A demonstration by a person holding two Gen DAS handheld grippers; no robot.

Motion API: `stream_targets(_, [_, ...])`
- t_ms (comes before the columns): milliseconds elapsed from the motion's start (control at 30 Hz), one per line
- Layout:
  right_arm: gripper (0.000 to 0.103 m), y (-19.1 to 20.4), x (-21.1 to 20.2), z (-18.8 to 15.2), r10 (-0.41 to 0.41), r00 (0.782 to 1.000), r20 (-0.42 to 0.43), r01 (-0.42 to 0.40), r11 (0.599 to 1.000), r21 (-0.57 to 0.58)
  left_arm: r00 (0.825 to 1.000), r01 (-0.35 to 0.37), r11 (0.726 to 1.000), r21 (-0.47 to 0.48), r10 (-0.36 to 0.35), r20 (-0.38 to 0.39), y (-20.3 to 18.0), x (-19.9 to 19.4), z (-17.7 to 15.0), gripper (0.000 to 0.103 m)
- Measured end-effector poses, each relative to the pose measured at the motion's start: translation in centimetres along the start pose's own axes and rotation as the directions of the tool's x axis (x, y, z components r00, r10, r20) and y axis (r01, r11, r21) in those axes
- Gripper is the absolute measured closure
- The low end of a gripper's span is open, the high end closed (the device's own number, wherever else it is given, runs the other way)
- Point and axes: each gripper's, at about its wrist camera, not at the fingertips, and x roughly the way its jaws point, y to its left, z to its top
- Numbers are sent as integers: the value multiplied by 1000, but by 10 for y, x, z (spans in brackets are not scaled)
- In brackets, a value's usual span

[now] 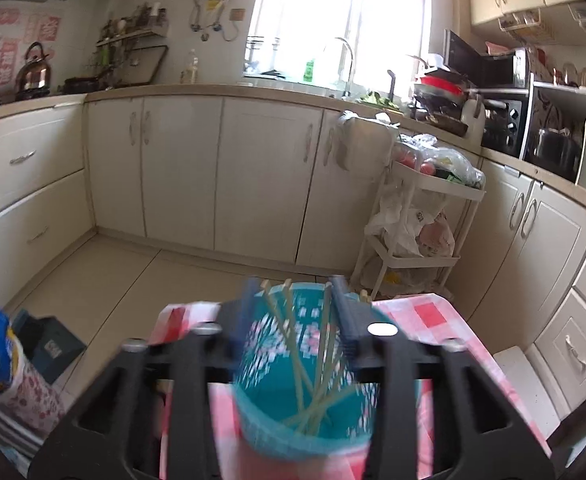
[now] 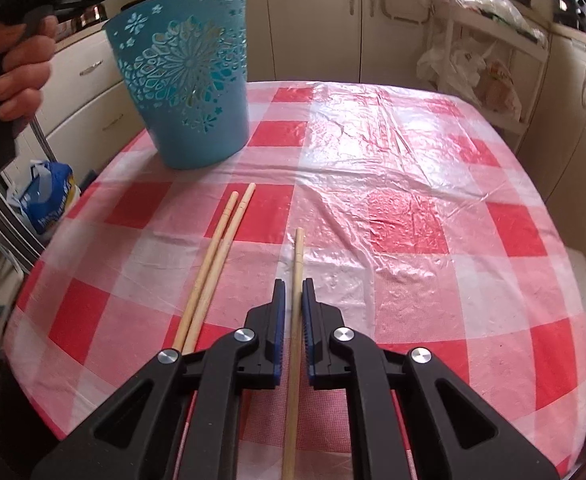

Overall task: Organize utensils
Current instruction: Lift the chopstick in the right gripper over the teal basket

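Straddling a single pale bamboo chopstick (image 2: 298, 304), the right tongs (image 2: 294, 294) hang low over the counter (image 2: 413, 208), which is covered by a red-and-white checked plastic cloth. The two blue-padded fingers (image 2: 279, 312) stand slightly apart with a thin gap on either side of the stick, so they bracket it without pinching it; the stick runs straight forward between them and its far end lies ahead of the fingertips. Just to the left of these tongs lies a pair of matching bamboo chopsticks (image 2: 213, 268), side by side and touching, angled forward and a little to the right. Further ahead and to the left stands a teal plastic utensil holder with cut-out flower patterns (image 2: 189, 80), upright on the cloth near its far left edge.

In the left wrist view the left tongs (image 1: 293, 300) reach over that same holder (image 1: 305, 380), one finger at each side of its rim. The picture is blurred there, so the fingers seem to press the rim, though I cannot tell for sure. Inside the holder several thin pale chopsticks (image 1: 313, 364) lean crossed against the wall, their tips gathered at the bottom. A hand (image 2: 21, 68) grips the handle of the left tongs, far to the left of the right tongs.
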Motion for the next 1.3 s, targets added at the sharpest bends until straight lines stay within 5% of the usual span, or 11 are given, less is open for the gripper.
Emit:
stream_targets(100, [97,-7,-3,-3,29,1000,2,-29,999,42,1000,-6,1000,-10,6,15,8,-36,-25,47])
stream_targets(267, [97,-28,-15,-7,161,986,53,-169,966,195,996,-34,999,12,34,-82,17,-65,-90,41])
stream_targets(500, [97,-39,-47,1,291,928,233,-351,891,288,978,-62,997,-42,52,-202,31,-73,-149,38])
stream_targets(833, [97,-9,-96,62,389,815,429,-509,834,211,978,-51,998,24,55,-200,24,-85,-160,33])
stream_targets(1033, [97,15,-112,132,412,755,511,-545,827,138,977,-41,999,8,41,-208,27,-86,-162,30])
stream_targets(1300, [97,38,-99,216,320,729,605,-498,855,147,970,-30,999,-34,20,-242,37,-83,-171,29])
